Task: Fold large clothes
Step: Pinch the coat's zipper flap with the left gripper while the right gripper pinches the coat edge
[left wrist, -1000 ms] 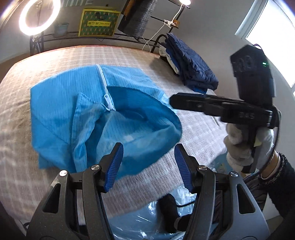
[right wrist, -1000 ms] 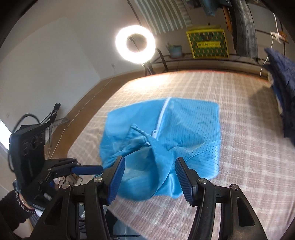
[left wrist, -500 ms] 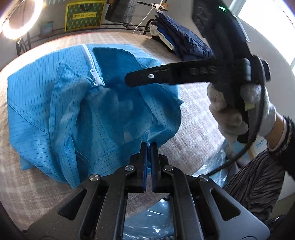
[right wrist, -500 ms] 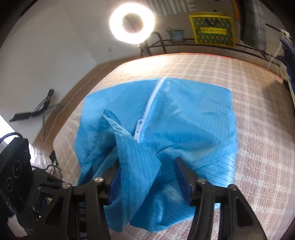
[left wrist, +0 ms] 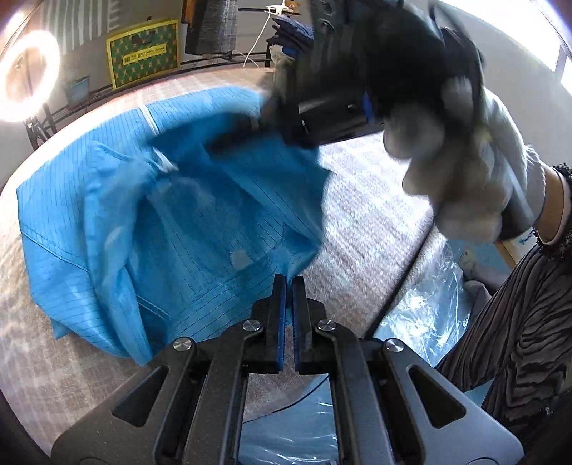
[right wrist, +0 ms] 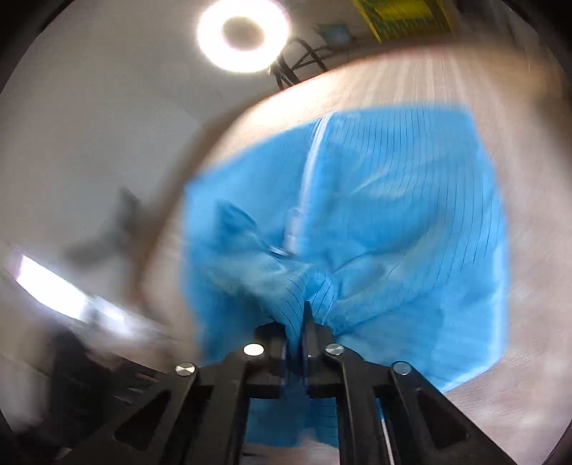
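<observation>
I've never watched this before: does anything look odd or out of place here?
Yes: the left gripper is shut just short of the blue pinstriped zip garment, holding nothing, while the right gripper has pinched a bunched fold.

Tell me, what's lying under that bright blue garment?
The blue garment lies on a checked beige bed cover, which shows all around it. What sits directly beneath the cloth is hidden. The right claw pinches a fold at its near edge.

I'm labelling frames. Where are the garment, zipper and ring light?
garment (left wrist: 186, 229): left wrist view, striped front panel.
zipper (right wrist: 310, 168): right wrist view, white tape.
ring light (right wrist: 243, 34): right wrist view, glowing ring.
</observation>
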`<state>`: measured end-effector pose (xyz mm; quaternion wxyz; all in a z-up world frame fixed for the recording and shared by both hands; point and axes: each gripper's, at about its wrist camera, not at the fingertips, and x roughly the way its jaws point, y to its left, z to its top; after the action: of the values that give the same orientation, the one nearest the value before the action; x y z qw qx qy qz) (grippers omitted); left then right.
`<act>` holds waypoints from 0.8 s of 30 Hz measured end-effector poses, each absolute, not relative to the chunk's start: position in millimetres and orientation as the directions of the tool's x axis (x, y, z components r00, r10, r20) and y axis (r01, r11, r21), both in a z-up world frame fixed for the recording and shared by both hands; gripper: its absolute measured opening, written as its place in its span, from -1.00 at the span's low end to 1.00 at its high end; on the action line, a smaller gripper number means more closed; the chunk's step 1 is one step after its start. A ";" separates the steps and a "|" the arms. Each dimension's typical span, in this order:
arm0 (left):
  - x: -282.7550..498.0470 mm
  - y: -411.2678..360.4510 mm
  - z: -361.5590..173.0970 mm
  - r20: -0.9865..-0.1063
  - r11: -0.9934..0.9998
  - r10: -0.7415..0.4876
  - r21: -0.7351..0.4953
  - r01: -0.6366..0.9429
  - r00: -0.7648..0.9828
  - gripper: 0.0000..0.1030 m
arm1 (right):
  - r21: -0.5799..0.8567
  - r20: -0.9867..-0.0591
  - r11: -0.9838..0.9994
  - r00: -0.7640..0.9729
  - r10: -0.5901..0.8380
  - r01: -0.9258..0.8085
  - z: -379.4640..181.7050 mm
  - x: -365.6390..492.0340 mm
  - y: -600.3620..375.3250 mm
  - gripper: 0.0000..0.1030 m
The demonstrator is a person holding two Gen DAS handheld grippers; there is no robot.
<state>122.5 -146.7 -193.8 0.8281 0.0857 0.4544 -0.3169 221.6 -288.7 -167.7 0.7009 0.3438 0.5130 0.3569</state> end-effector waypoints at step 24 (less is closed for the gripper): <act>150.5 -123.0 -179.4 -0.725 0.763 -0.613 -0.439 0.475 0.315 -0.21 | 0.680 -0.648 0.701 0.270 0.712 -0.215 -154.1 218.4 -294.0 -0.97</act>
<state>150.5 -123.0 -179.4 0.8076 -0.0722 0.4787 -0.3367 218.4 -294.0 -154.1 0.7605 0.2382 0.5214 0.3049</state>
